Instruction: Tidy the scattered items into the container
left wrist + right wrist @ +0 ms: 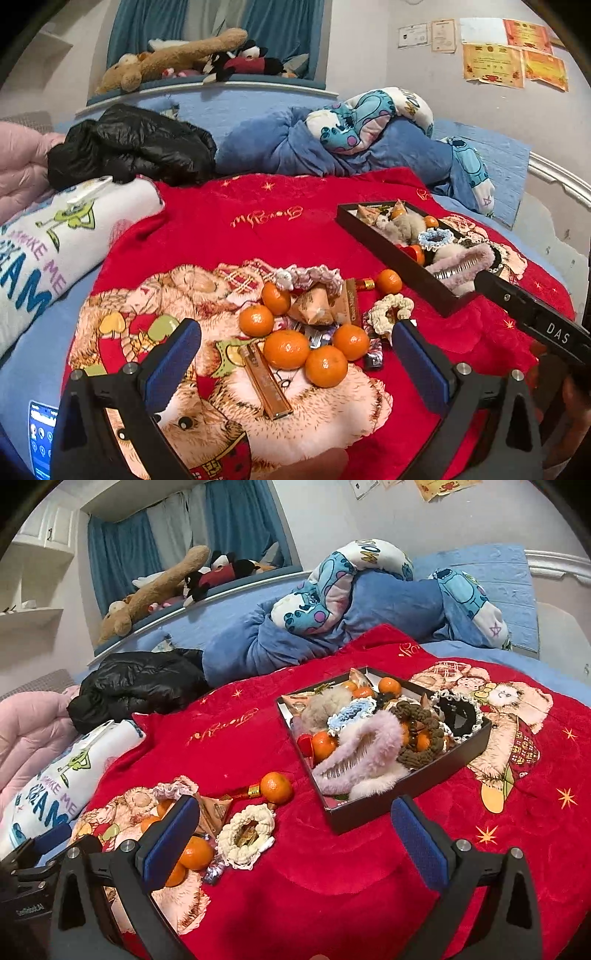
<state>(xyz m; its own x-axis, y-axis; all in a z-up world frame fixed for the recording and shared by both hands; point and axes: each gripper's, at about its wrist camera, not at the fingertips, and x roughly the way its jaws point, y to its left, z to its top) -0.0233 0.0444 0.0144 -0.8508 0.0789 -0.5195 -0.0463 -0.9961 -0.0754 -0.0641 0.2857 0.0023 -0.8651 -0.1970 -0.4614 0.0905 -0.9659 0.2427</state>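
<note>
— Fingers (173,365) first: spread wide on the left gripper (295,332), nothing between. Same wide gap on the right gripper (294,805), fingers (421,845) bare too.

— And the leftovers?

— Heaped straight ahead of the left fingers, centred in the gap: tangerines (287,349), a gold stick (264,380), wrapped sweets (371,356). Cream scrunchie (391,312) just beyond the right-hand fingertip.

— From the right gripper?

— Off past its left finger, partly hidden behind it. Only bare red blanket (332,886) dead ahead, then the box (369,816) beyond, already piled high.

— So a job for the left, probably.

— Looks so. Nearest piece: the front tangerine (326,365), touching its neighbours, reachable by going straight forward. Gold stick trickier, yet with its long axis nearly along the fingers, tilted slightly left going away; closable across the narrow width without turning.

— Then where?

— Ahead and to the right of the left fingers, into the box, near the heap but clear of it.
</note>
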